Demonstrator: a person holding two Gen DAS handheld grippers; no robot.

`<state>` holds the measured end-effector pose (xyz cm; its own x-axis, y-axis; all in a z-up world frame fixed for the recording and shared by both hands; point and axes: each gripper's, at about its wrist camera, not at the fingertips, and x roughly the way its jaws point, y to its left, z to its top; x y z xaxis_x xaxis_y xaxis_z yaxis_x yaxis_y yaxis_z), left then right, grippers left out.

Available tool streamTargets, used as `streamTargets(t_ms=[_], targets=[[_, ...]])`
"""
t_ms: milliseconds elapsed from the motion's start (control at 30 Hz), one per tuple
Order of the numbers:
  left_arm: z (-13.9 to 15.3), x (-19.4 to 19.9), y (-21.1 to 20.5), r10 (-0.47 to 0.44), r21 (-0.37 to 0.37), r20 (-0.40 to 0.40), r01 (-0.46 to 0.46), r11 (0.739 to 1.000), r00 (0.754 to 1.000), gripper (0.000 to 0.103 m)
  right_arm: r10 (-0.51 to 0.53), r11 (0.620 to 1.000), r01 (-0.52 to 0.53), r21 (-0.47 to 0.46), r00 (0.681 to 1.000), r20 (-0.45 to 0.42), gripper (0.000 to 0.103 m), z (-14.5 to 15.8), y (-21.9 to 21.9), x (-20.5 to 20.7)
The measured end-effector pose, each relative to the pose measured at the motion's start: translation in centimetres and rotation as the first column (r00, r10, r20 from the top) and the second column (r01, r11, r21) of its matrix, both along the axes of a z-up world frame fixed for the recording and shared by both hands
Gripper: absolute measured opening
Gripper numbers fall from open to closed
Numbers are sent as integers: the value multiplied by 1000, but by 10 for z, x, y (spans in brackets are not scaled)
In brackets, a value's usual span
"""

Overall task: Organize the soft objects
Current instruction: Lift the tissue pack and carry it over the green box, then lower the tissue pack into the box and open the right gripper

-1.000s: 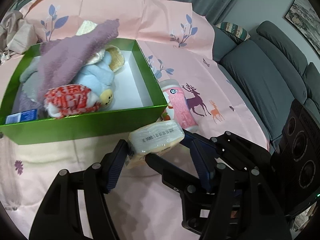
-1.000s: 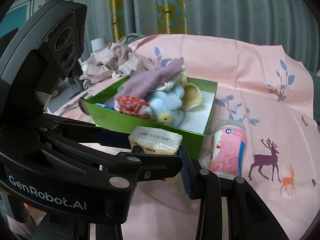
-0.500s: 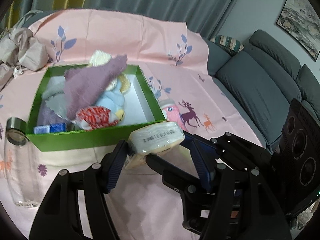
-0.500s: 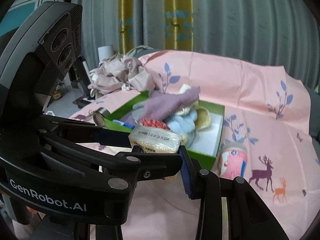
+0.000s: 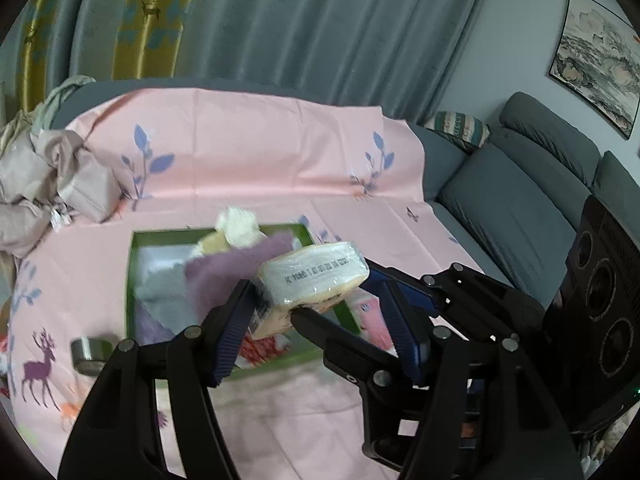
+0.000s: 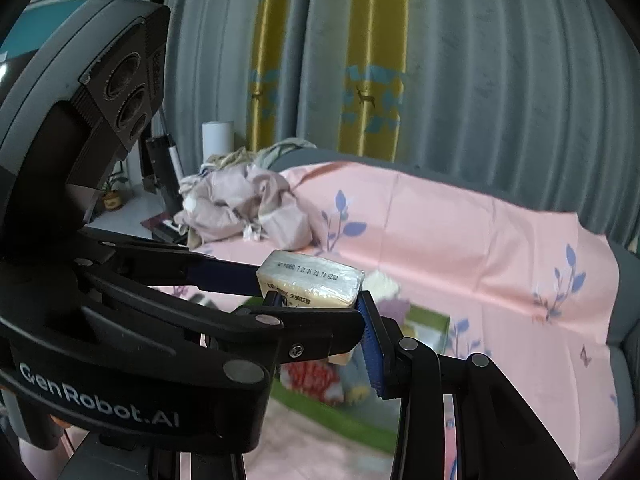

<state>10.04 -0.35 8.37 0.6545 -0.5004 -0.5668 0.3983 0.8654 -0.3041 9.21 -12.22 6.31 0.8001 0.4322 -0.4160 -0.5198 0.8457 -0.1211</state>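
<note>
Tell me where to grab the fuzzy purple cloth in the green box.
Pinch the purple cloth at its raised fold, coming from above: it lies heaped over the other soft things in the green box, whose walls would likely block a sideways approach.

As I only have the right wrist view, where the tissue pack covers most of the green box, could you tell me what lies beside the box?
Observer: In the left wrist view, a pink bottle lies just beyond the right wall of the green box. It is blurred and partly hidden.
Operator: Thank you. And on the other side?
Observer: A metal cap sits off the box's front left corner, apart from it. I cannot make out what it belongs to.
Operator: What fills the left of the box?
Observer: A grey cloth, with a purple towel draped beside it.
</note>
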Motion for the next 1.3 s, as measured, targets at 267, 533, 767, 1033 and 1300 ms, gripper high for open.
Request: streamTargets(t_ms=[267,533,767,1033,1300], targets=[[-17,30,32,51,-15,-36,-52,999,998,62,41,999,-41,-5,999,-27,40,-7,31,32],[-50,59,49,74,-37,-121,-79,996,990,62,52,998,-55,-26,993,-109,40,-36,53,64],[-69,78,52,77,-43,-173,-85,995,982,62,39,999,-45,-26,985,-168,40,-55,55,86],[-79,97,49,91,-36,-205,-100,994,975,62,10,1000,-10,-1,969,-247,40,-67,54,112],[-88,107,46,127,11,-216,-128,992,968,62,-10,999,20,28,949,-314,40,-77,54,132]])
